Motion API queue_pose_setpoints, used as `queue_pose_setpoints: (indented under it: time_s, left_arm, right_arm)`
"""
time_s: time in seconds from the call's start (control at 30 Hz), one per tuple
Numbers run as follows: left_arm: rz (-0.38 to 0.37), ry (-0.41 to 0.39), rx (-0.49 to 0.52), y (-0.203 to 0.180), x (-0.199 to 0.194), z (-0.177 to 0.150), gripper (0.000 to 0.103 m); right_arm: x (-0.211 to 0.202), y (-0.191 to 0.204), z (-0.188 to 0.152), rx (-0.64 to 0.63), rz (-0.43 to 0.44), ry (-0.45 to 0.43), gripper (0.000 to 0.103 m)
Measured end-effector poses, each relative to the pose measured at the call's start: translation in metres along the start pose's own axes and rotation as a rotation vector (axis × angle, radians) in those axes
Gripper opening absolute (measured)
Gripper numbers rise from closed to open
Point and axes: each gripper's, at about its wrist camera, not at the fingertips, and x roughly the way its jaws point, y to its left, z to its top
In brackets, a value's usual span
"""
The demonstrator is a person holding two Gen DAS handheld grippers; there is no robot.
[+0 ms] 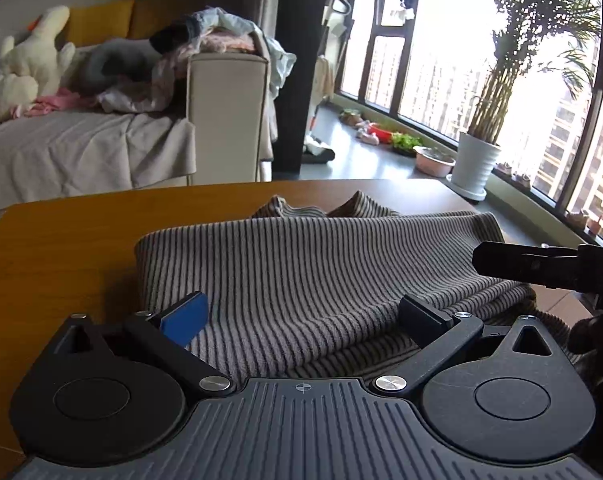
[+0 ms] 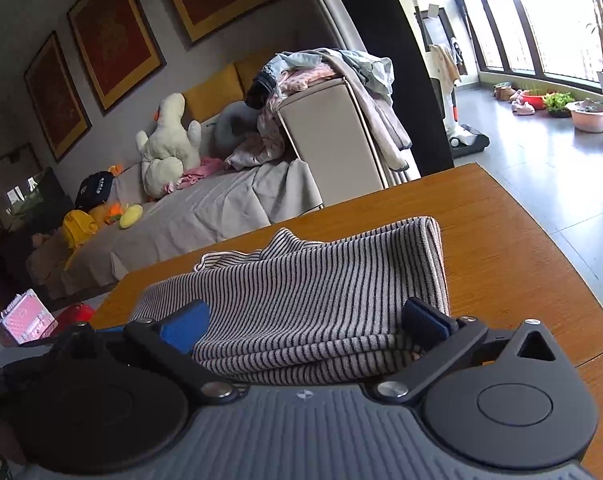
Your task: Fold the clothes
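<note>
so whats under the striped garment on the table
The folded striped garment lies in stacked layers on the wooden table, with bare wood showing around it. Anything else beneath the fabric is covered and cannot be seen.

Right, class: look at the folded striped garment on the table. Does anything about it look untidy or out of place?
Mostly neat, but the striped garment has a bunched part poking out unevenly at its far edge, not tucked into the fold. It lies on the wooden table. Both the left gripper and right gripper are open around its near edge.
</note>
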Motion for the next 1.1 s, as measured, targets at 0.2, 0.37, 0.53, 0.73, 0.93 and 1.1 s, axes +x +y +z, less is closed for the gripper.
queue_pose_setpoints:
  time_s: [0.2, 0.37, 0.53, 0.73, 0.93, 1.1]
  left_arm:
    - [0.020, 0.014, 0.014, 0.000, -0.004, -0.002, 0.103]
    - [0.017, 0.020, 0.003, 0.004, -0.005, -0.002, 0.103]
    - [0.021, 0.025, 0.010, 0.003, -0.004, -0.002, 0.103]
    - [0.019, 0.022, 0.007, 0.001, -0.005, -0.003, 0.103]
    - [0.011, 0.017, 0.000, 0.002, -0.007, -0.004, 0.103]
    - [0.003, 0.012, -0.011, 0.005, -0.008, -0.005, 0.103]
  right_arm:
    - [-0.003, 0.009, -0.005, -0.006, -0.006, 0.014, 0.103]
    - [-0.004, 0.005, -0.004, 0.034, 0.034, 0.027, 0.103]
    - [0.003, 0.015, 0.008, -0.033, 0.028, 0.096, 0.103]
    - [0.012, 0.038, 0.043, -0.135, -0.110, 0.017, 0.084]
    - [0.047, 0.022, 0.025, -0.203, -0.202, 0.122, 0.059]
    - [0.003, 0.035, 0.012, -0.223, -0.189, 0.087, 0.059]
